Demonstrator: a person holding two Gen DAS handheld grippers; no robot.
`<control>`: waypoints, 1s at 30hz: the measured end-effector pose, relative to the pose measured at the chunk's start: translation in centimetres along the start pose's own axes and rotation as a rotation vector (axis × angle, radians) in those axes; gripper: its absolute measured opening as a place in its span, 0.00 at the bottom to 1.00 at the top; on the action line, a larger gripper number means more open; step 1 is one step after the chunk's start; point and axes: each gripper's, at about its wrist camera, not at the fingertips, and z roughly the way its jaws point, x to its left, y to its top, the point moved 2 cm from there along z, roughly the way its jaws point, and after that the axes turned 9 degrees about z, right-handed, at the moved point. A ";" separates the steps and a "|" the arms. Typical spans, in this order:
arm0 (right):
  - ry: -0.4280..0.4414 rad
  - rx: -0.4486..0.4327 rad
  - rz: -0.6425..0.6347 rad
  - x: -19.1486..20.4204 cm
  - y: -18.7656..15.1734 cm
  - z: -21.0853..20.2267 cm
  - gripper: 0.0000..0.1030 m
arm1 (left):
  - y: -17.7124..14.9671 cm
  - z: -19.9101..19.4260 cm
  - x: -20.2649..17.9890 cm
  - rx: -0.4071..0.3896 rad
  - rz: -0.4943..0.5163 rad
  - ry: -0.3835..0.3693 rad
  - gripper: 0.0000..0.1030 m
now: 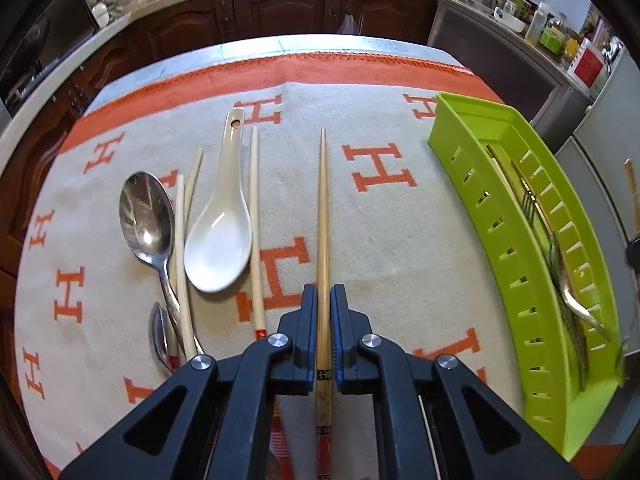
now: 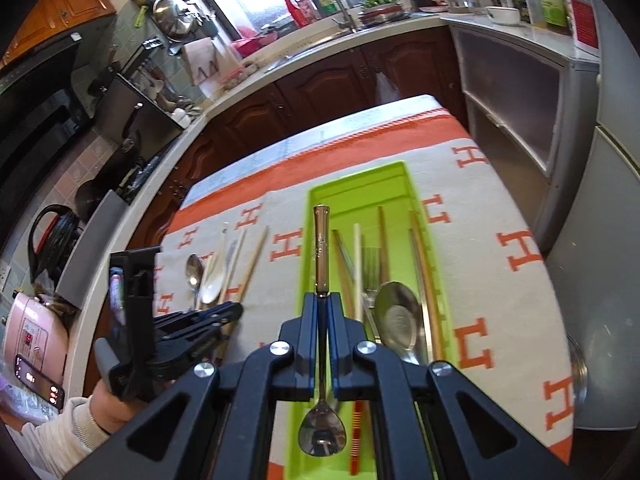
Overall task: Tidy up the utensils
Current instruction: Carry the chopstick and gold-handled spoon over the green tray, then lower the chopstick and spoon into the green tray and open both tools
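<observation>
My left gripper (image 1: 324, 292) is shut on a wooden chopstick (image 1: 322, 208) that points forward over the cloth. To its left lie a white ceramic spoon (image 1: 220, 240), a metal spoon (image 1: 146, 216), a smaller spoon (image 1: 160, 338) and other chopsticks (image 1: 254, 220). The green tray (image 1: 500, 208) is at the right. My right gripper (image 2: 323, 300) is shut on a small spoon with a copper handle (image 2: 321, 248), held above the green tray (image 2: 316, 200), bowl toward the camera. The tray holds chopsticks, a fork (image 2: 370, 268) and a large spoon (image 2: 398, 316).
An orange and cream cloth with H letters (image 1: 380, 176) covers the table. The left gripper's body (image 2: 160, 320) and the hand holding it show at the left of the right wrist view. Kitchen counters and cabinets (image 1: 280, 12) stand behind the table, a fridge (image 2: 600, 200) at right.
</observation>
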 end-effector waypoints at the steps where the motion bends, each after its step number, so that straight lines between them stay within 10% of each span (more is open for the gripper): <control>1: -0.017 0.007 0.000 -0.2 0.0 0.2 0.04 | -0.1 -0.2 0.0 0.012 -0.020 -0.034 0.04; 13: -0.203 0.074 -0.038 -1.9 1.2 3.7 0.04 | 1.8 -7.0 -5.7 -0.062 0.008 -0.305 0.04; 30: -0.115 0.081 0.046 -2.9 2.2 3.6 0.06 | 4.2 -1.9 -9.7 0.022 -0.099 -0.376 0.04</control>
